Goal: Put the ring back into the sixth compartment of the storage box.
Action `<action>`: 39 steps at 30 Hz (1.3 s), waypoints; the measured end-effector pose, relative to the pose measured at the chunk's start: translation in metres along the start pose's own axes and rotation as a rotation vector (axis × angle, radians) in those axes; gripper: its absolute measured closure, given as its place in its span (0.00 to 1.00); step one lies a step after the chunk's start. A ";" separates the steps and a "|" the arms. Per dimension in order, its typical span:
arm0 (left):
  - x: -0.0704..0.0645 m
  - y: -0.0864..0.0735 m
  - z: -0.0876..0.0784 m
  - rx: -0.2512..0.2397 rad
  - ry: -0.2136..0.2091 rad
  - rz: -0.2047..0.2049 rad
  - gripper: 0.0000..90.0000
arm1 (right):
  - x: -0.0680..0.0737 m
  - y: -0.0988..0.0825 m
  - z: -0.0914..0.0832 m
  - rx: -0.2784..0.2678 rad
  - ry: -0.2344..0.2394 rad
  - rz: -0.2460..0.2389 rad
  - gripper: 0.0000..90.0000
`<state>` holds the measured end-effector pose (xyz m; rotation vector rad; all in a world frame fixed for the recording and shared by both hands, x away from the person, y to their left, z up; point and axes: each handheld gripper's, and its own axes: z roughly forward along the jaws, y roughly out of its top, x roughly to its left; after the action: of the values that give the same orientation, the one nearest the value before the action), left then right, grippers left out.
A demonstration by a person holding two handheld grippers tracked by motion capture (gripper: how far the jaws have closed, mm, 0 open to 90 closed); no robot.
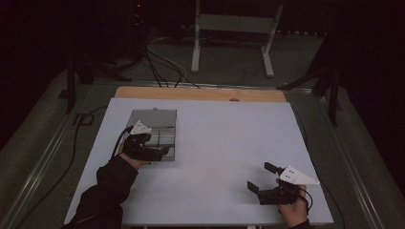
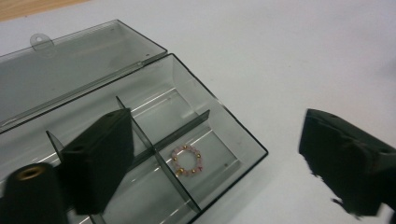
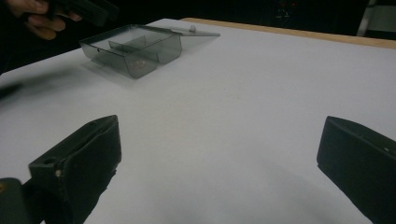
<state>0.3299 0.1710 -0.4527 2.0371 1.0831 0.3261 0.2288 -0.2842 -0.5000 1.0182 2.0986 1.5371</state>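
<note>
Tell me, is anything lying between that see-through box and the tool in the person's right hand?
Nothing: in the high view, only bare white table separates the box from the right tool.

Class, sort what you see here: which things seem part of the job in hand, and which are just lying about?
Likely in the job:
- smoky clear plastic compartment box, lid open
- small pink-and-gold bead ring in one compartment
- left gripper, open, over the box
- right gripper, open, apart on the white table

Lying about:
- black cables on the floor
- white metal frame behind

The high view looks down on the whole table (image 1: 219, 143). Both gripper views, lower and closer, share the box (image 2: 224, 121).
</note>
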 end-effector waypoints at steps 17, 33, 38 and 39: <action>0.015 -0.024 -0.030 -0.088 -0.150 0.021 0.01 | 0.000 0.000 0.002 0.004 0.001 0.002 0.00; 0.014 -0.059 -0.044 -0.081 -0.160 0.043 0.01 | 0.000 -0.001 0.002 0.009 -0.005 -0.001 0.00; 0.012 -0.071 -0.044 -0.059 -0.164 0.045 0.01 | 0.000 -0.001 0.001 0.008 -0.005 -0.001 0.00; 0.012 -0.074 -0.044 -0.056 -0.167 0.046 0.01 | 0.000 -0.001 0.001 0.008 -0.004 0.001 0.00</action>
<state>0.2704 0.2274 -0.4803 2.0031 0.9162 0.2037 0.2293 -0.2831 -0.5009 1.0248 2.1032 1.5276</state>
